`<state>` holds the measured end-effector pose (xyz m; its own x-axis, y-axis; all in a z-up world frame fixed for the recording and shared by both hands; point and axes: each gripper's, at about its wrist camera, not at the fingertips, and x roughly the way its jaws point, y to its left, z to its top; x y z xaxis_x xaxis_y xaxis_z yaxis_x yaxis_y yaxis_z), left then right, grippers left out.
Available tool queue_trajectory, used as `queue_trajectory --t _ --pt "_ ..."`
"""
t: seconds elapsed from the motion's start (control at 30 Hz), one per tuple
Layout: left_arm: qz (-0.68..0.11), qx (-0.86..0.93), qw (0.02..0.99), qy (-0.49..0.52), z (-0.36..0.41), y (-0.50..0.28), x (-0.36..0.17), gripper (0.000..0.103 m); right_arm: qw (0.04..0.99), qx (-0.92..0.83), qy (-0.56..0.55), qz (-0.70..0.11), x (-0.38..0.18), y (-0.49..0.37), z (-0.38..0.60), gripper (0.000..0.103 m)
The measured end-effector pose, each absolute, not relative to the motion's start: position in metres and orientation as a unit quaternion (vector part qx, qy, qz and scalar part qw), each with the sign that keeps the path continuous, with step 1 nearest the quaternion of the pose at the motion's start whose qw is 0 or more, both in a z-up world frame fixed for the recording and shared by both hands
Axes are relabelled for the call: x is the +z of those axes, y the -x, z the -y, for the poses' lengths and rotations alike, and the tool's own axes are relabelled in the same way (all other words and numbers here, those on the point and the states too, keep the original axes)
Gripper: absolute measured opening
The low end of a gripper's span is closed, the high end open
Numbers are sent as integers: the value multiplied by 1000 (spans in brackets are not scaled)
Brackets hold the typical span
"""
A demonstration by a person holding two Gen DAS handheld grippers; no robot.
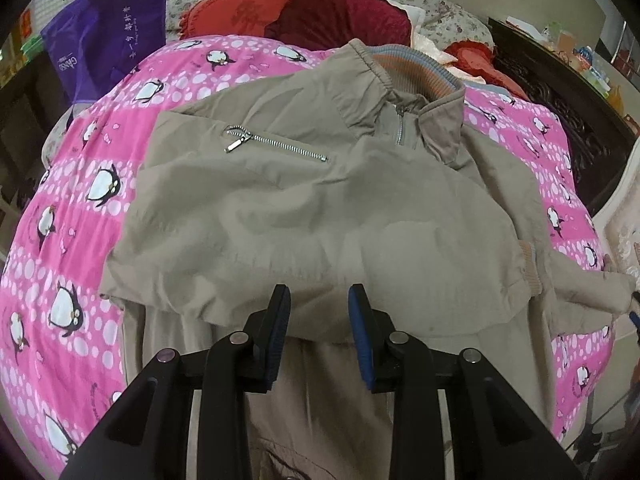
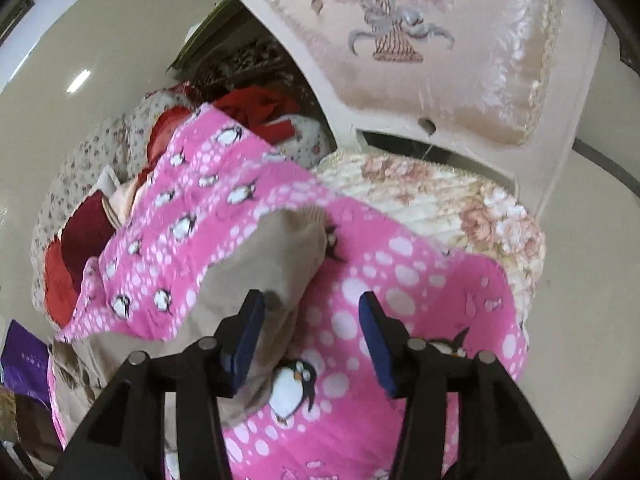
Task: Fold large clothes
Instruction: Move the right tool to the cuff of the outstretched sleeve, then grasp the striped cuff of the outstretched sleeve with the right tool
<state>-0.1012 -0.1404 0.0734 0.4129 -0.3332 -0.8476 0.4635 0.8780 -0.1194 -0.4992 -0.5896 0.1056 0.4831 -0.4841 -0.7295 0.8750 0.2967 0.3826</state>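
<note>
In the left wrist view, a large khaki-beige zip-up jacket of thin, creased woven fabric (image 1: 320, 200) lies spread across a pink penguin-print quilted bedcover (image 1: 72, 240), its ribbed striped collar (image 1: 420, 68) toward the far end. A silver chest-pocket zipper (image 1: 276, 145) runs diagonally across it. The left gripper (image 1: 319, 294) hangs over the jacket's near folded edge, its blue-padded fingers spread with nothing between them. Behind lie red velvet cushions (image 1: 312, 12) and a purple fabric bag (image 1: 104, 32).

The right wrist view alone shows a cream upholstered chair with floral embroidery (image 2: 420, 60) beside the bed. Here only the jacket's sleeve (image 2: 276, 264), ending in a ribbed knit cuff, shows on the bedcover. The right gripper (image 2: 311, 300) is released; its left pad sits against the sleeve.
</note>
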Motion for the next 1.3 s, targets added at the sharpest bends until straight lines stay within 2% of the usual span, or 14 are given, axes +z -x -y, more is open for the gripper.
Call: queue_trajectory --t 0.1,0.17,0.2,0.23,0.3,0.4,0.47,0.57,0.7,0.8,1.0,1.13,1.27,1.3 --pt "-483 -238 839 -71 142 106 75 18 765 -444 -395 -248 104 492 606 74" --pt "-479 -238 842 -72 142 108 78 18 751 -440 -421 -256 93 489 614 73" --pt "-478 -237 842 -74 142 108 78 18 751 -434 -425 -259 89 486 613 65" --pt "-478 -236 843 -77 143 108 78 18 758 -422 -416 -272 89 475 610 50" --pt "-482 -231 842 -79 147 105 77 18 783 -401 -353 -318 98 438 597 39" --pt "-487 -234 839 -65 152 106 79 18 827 -362 -297 -310 121 392 582 39" --pt "-482 -242 839 -66 156 111 83 18 838 -340 -278 -323 120 357 587 46" --pt "-468 -251 843 -83 158 118 88 18 808 -327 -321 -370 101 333 604 47" --pt "-459 -237 851 -99 152 114 86 18 845 -318 -332 -272 138 383 592 49" --pt "-483 -233 841 -75 147 103 77 18 839 -381 -300 -246 155 426 591 61" --pt "-491 -242 835 -63 154 111 73 18 794 -414 -342 -286 114 457 621 61" --pt "-488 -242 835 -79 157 117 75 18 817 -367 -352 -273 94 433 623 61" --pt "-488 -235 838 -71 152 116 80 18 797 -362 -357 -326 62 392 636 61" --pt "-486 -234 839 -69 150 116 81 18 795 -367 -358 -325 56 385 637 54"
